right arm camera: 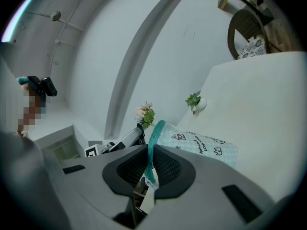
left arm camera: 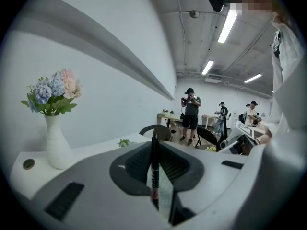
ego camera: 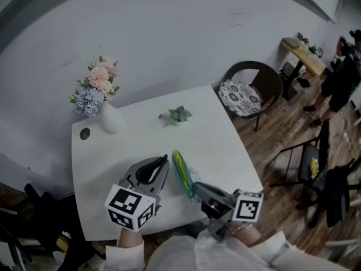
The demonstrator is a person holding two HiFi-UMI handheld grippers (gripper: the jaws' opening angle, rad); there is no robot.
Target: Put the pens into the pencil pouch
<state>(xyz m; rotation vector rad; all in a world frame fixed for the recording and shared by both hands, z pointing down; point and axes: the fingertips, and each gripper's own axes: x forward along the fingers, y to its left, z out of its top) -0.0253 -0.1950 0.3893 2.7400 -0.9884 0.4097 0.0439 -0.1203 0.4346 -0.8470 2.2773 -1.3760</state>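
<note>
Pen in my left gripper [left arm camera: 154, 146], pencil pouch in my right gripper [right arm camera: 151, 153], both over the white table [ego camera: 217, 143].
At the table's far left corner stands a white vase of flowers [ego camera: 109, 119]. My left jaws are clamped on a black pen [left arm camera: 154, 176], which stands upright between them. Just to its right, the checked pencil pouch [right arm camera: 204, 143] is held up on edge, and my right jaws pinch its teal zipper edge [right arm camera: 155, 132].
</note>
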